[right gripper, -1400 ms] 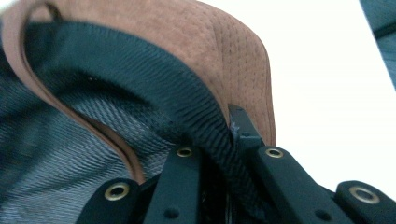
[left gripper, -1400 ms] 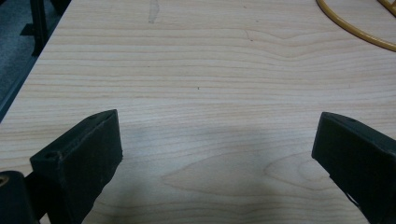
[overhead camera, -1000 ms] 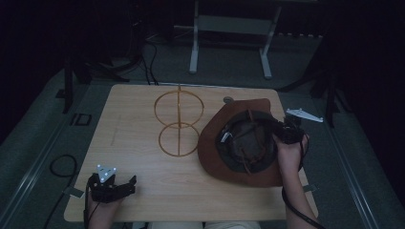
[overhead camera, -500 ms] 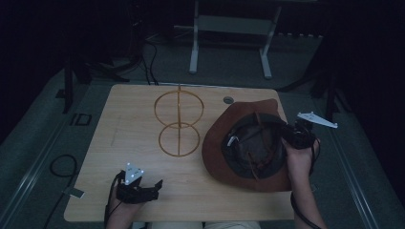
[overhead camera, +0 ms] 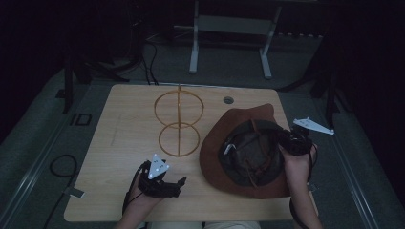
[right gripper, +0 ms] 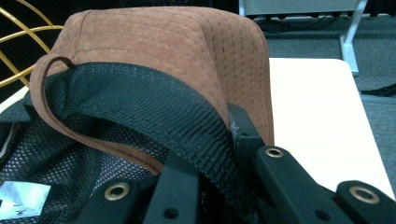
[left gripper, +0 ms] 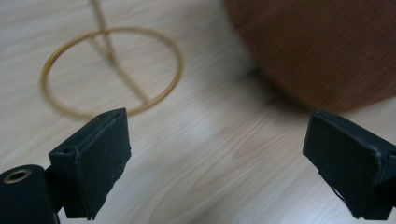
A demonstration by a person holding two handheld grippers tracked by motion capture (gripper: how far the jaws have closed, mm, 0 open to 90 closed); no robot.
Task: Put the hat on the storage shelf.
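Near the front edge of the pale wood-grain desk (overhead camera: 110,143), left of its middle, the left gripper (overhead camera: 177,187) is held over bare wood with its flat black jaws spread wide and nothing between them, aimed toward the hat. Behind it, running from the middle of the desk toward the far edge, lies a thin gold wire stand (overhead camera: 178,121) made of two rings joined by a straight rod, light and springy by the look of it; a careless sweep of that open gripper could catch the nearer ring and skid the whole frame across the smooth top. To the right, by the right edge, sits the brown suede wide-brimmed hat (overhead camera: 217,143), upside down, its dark mesh lining and a leather cord showing in the hollow of the crown. The right gripper (overhead camera: 285,141) is clamped shut on the hat's edge, pinching soft stitched suede and the black mesh band together. The brim is floppy and already curls over the jaws in the right gripper view, so I judge that a one-sided lift would let the far side sag and drag, or the napped suede could slide out of the pinch. The loose cord might also snag on a jaw.
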